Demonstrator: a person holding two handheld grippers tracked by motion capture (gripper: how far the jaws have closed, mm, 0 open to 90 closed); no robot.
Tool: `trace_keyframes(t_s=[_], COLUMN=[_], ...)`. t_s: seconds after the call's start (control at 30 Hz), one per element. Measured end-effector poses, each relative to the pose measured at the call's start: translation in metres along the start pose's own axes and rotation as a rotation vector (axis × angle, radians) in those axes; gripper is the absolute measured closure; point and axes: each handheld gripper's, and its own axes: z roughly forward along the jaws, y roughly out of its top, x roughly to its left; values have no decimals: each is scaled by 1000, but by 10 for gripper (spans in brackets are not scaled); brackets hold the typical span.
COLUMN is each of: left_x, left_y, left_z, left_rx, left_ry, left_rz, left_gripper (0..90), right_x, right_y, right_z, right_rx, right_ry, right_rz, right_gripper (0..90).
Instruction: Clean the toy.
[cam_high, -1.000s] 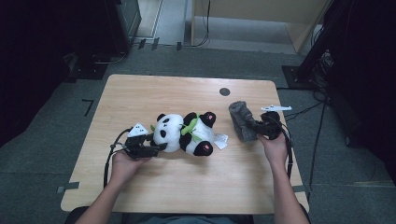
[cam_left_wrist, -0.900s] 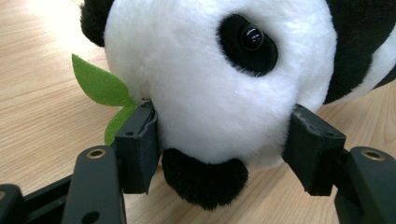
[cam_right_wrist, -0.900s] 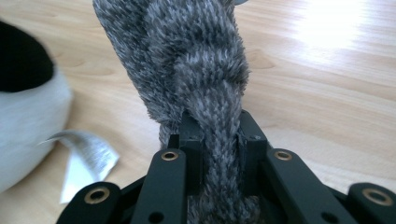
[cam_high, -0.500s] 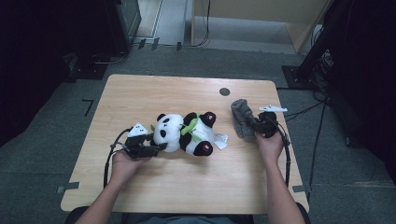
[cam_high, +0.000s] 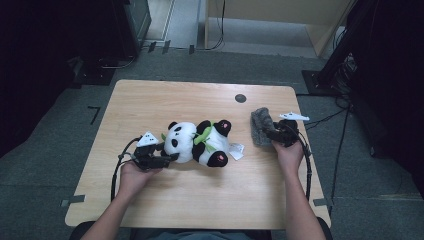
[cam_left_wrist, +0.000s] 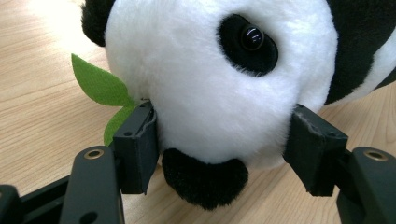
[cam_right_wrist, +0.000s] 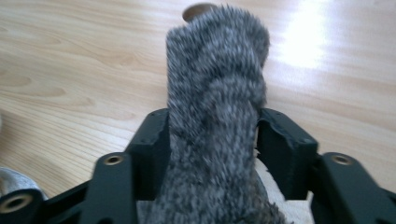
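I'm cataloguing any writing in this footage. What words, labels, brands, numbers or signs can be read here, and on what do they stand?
No text can be read in these pictures.
White tag on the panda plush: any print on it is too small to read.
Grey furry cloth: no label in sight.
Wooden table: no writing; the dark round spot near its far edge bears no mark that can be made out.

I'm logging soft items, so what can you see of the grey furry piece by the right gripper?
The grey furry piece looks like shaggy, mottled grey plush cloth, bunched into a long lump. It lies on the wooden table right of the panda toy, apart from it, between the right gripper jaws, which have just been opening.
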Motion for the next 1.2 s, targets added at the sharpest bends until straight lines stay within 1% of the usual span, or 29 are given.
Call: trace_keyframes(t_s=[0.1, 0.3, 0.37, 0.5, 0.7, 0.77, 0.87, 0.9, 1.03, 1.13, 1.2], left_x=[1, 1, 1, 1, 1, 2, 2, 2, 2, 2, 3], left_y=[0, 0, 0, 0, 0, 0, 1, 2, 3, 5, 7], left_z=[0, 0, 0, 0, 1, 1, 1, 1, 0, 1, 2], left_rx=[-2, -4, -5, -6, -5, -2, 4, 6, 3, 0, 4], left_ry=[0, 1, 1, -1, -13, -20, -26, -26, -24, -32, -45], left_rz=[0, -3, -3, -3, 5, 9, 5, 6, 9, 4, -2], left_gripper=[313, 296, 289, 276, 238, 219, 217, 217, 206, 168, 132], right_x=[3, 13, 15, 24, 37, 41, 47, 50, 61, 69, 75], right_y=[1, 4, 4, 5, 6, 5, 3, 2, 0, -1, -2], right_z=[-4, -12, -15, -24, -35, -38, -42, -44, -49, -53, -56], right_rx=[-13, -39, -46, -58, -81, -86, -85, -83, -93, -99, -100], right_ry=[-3, 8, 15, 36, 54, 65, 87, 102, 131, 157, 170], right_rz=[-17, -34, -32, 1, -20, -24, -39, -41, -57, -63, -78], right_gripper=[391, 377, 376, 365, 339, 336, 337, 334, 325, 318, 308])
